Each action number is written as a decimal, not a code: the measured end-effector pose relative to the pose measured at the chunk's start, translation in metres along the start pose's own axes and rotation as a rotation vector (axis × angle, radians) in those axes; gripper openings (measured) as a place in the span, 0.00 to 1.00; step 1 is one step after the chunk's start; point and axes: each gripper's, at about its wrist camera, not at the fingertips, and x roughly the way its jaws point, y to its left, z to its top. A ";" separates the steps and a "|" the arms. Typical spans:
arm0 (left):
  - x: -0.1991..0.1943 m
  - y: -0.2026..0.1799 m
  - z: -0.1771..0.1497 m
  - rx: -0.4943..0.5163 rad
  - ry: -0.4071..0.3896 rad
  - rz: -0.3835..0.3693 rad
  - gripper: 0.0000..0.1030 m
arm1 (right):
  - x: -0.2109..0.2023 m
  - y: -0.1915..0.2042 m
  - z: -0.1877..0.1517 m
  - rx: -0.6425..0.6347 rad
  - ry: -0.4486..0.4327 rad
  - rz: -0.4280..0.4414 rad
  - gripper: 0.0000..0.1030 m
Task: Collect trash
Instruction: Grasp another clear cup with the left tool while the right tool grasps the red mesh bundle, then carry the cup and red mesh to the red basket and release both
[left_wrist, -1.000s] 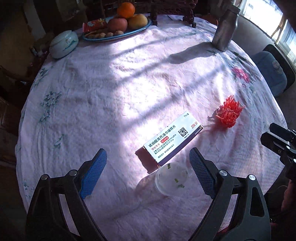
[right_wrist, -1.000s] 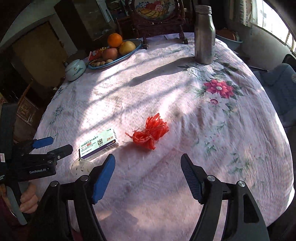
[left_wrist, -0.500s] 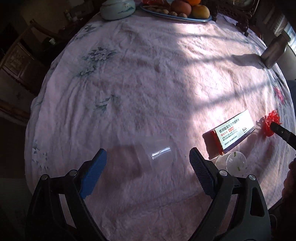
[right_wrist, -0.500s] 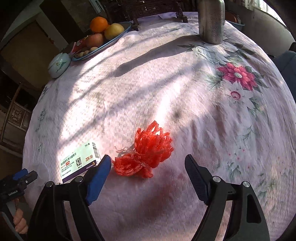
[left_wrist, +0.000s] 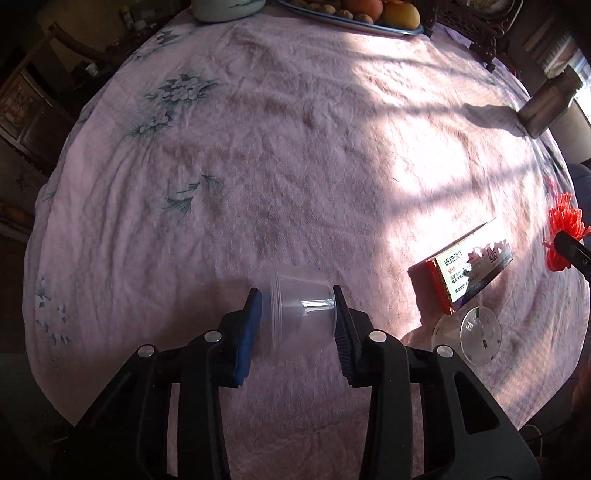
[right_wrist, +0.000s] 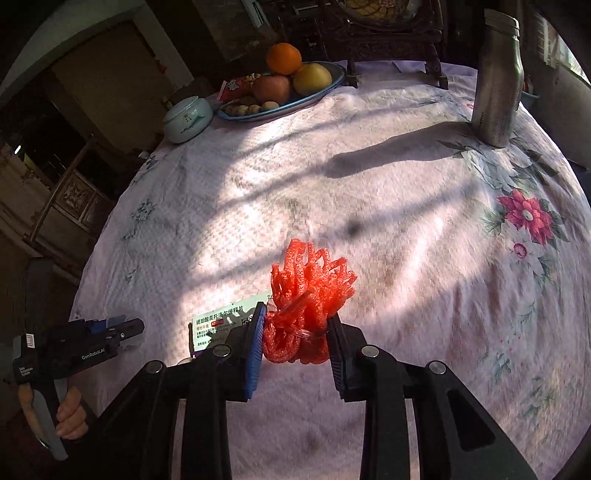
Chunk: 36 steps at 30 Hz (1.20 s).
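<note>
A clear plastic cup (left_wrist: 301, 306) lies on its side on the pink tablecloth (left_wrist: 295, 166). My left gripper (left_wrist: 297, 306) is closing, its pads against the cup's rim and base. A red foam net (right_wrist: 310, 295) sits bunched between the pads of my right gripper (right_wrist: 297, 323), whose jaws are closing and squeeze it. Between the two lies a white medicine box (left_wrist: 465, 269), with a second clear cup (left_wrist: 476, 336) just in front of it. In the right wrist view my left gripper (right_wrist: 129, 323) shows at the lower left, with the box (right_wrist: 221, 325) behind my blue pad.
A fruit plate (right_wrist: 328, 88), a pale ceramic jar (right_wrist: 186, 118) and a steel bottle (right_wrist: 498, 85) stand along the table's far side. Dark wooden furniture rings the table. A hand (right_wrist: 70, 417) grips the left tool's handle.
My left gripper swung left from the box to the clear cup and narrowed onto it. My right gripper moved forward over the red net and narrowed around it.
</note>
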 end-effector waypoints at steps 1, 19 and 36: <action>-0.006 0.003 0.000 -0.004 -0.017 0.001 0.35 | -0.001 0.004 -0.001 -0.007 0.000 0.007 0.31; -0.081 0.121 -0.089 -0.331 -0.131 0.130 0.35 | 0.012 0.152 -0.012 -0.333 0.069 0.205 0.30; -0.133 0.236 -0.282 -0.859 -0.111 0.288 0.35 | 0.027 0.352 -0.097 -0.803 0.250 0.481 0.30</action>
